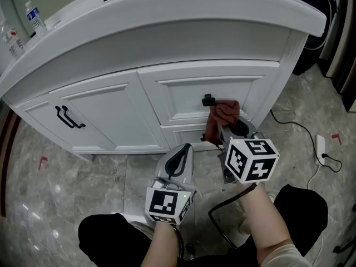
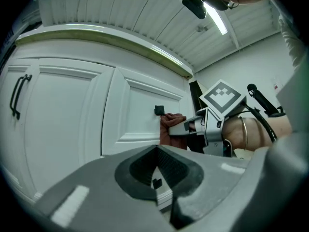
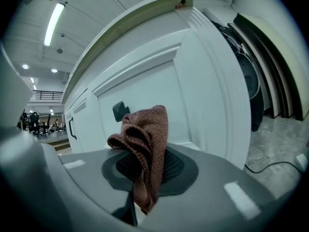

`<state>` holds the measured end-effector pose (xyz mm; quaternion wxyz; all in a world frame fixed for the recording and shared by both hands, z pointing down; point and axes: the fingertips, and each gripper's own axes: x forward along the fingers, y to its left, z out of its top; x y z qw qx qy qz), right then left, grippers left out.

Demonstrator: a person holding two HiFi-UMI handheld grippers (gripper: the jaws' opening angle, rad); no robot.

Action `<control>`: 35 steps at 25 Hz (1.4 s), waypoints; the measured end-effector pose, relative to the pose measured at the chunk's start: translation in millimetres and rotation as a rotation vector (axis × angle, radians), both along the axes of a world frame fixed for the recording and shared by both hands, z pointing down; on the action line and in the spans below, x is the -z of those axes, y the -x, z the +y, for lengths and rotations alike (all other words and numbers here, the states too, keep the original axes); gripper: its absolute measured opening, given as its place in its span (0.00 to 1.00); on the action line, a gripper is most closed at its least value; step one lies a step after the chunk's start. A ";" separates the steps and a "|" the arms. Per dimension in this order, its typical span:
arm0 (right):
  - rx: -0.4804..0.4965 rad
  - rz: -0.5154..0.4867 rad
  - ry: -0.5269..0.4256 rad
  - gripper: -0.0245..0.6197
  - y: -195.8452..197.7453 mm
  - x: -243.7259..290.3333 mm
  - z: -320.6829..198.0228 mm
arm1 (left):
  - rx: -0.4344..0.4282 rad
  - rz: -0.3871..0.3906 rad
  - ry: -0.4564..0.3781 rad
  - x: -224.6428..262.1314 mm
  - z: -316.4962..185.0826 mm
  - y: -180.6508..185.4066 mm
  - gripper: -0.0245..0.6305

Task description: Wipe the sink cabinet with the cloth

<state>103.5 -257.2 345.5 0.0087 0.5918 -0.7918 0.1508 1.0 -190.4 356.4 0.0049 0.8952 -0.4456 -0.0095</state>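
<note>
my right claw (image 3: 143,180) is clenching the brown cloth (image 3: 146,139) at the sink cabinet (image 1: 183,90), just at four o'clock of the black knob (image 1: 208,99); my left claw (image 2: 157,178) is hanging closed, empty, at seven o'clock of the cloth

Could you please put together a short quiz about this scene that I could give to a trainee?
1. True or false: the left gripper holds the cloth.
2. Which of these is the cloth nearest? A) the long black handle B) the small black knob C) the water bottle
3. Short answer: how do the left gripper's jaws stand?

Key:
1. False; the right gripper is clamped on it.
2. B
3. Together, with nothing between them.
</note>
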 end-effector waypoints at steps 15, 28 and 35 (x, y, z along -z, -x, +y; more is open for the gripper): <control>-0.124 0.049 -0.005 0.17 -71.9 -1.9 12.5 | -0.057 -0.006 0.004 -1.7 7.7 -46.5 0.04; -0.203 0.064 0.026 0.16 -84.5 -21.5 21.4 | -0.009 0.013 0.044 -23.4 -1.9 -18.5 0.04; 0.005 0.052 -0.011 0.16 30.5 -31.9 17.4 | 0.102 0.033 0.066 -34.2 -12.6 41.0 0.04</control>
